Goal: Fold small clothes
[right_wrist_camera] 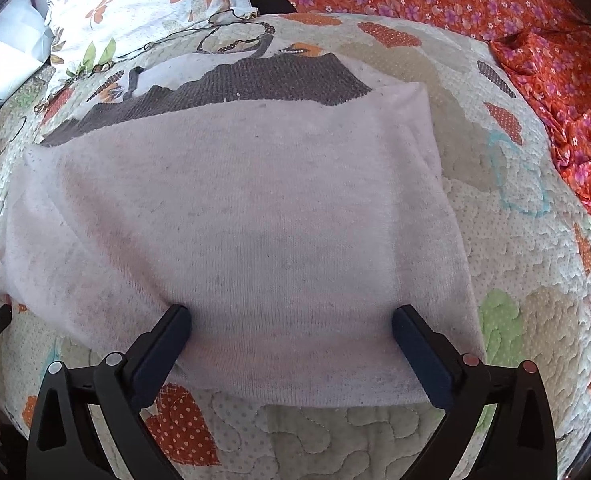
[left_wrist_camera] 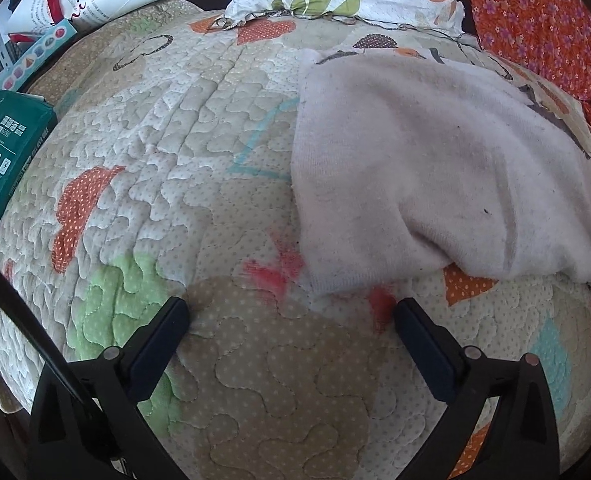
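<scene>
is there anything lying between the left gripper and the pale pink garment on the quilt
Nothing visible. The open left gripper hangs over bare quilt, and the pale pink garment begins just past its fingertips, with only quilt between.

A pale pink knit garment lies folded flat, filling the centre of the frame. A grey patterned layer shows beyond its upper edge.

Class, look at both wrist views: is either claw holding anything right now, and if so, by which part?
Nothing is held. The left claw stands open over the quilt, and the right claw stands open above the pale garment.
</scene>
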`<state>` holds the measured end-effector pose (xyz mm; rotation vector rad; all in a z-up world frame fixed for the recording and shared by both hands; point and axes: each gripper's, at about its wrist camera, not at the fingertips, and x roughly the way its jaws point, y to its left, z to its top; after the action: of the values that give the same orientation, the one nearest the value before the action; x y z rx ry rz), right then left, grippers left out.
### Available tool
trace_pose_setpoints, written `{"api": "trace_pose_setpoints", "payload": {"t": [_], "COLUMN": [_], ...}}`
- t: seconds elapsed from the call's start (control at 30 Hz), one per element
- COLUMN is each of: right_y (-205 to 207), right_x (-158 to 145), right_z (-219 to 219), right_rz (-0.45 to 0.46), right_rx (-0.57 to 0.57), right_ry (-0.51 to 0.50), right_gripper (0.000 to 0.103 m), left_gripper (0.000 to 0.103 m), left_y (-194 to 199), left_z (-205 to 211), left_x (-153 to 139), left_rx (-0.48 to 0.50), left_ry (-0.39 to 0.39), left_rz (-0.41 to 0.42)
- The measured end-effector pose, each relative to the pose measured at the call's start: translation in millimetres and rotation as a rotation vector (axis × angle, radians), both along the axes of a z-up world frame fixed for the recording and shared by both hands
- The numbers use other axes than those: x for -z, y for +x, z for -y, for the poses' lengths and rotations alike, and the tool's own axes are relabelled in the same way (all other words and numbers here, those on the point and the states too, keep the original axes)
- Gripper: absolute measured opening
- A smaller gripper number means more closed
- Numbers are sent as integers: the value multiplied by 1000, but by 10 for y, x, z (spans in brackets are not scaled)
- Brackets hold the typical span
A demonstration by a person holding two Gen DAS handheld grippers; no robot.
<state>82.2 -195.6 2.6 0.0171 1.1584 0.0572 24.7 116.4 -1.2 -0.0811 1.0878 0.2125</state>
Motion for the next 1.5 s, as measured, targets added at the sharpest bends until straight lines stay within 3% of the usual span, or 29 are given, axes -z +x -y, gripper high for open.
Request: {"api": "trace_pose_setpoints", "payload": {"t": [0.57, 0.63, 0.73, 0.87, 1.0, 1.1, 1.23, 1.37, 1.5], "right_y": [-50, -55, -45, -34, -95, -94, 102, 347, 543], "right_x": [-2, -4, -13, -94, -339, -593, -706, -584, -208], "right_z": [30, 29, 34, 114, 257, 296, 235, 146, 26], "right_rz": [20, 26, 16, -8, 57, 176, 245, 214, 81], "right_rx": [18, 17, 5, 11, 43, 45, 23, 9, -27], "right_ry": [23, 22, 23, 80, 150, 129, 111, 133, 113], "right_gripper": [103, 103, 103, 101, 90, 84, 74, 68, 68], "left_gripper": [103, 96, 80, 80, 80, 80, 80, 80, 81], "left_y": [-53, -39, -52, -69, 49, 277, 551, 771, 928], "left_z": [31, 21, 56, 211, 300, 306, 353, 451, 623], "left_x": [-17, -53, -207, -496, -676, -677, -612, -478, -239], "left_rx": [-18, -9, 18, 66, 87, 69, 48, 38, 74], "left_ry": [9, -19, -97, -119, -153, -188, -193, -129, -39], "left_rz": [32, 18, 73, 196, 256, 245, 220, 174, 85]}}
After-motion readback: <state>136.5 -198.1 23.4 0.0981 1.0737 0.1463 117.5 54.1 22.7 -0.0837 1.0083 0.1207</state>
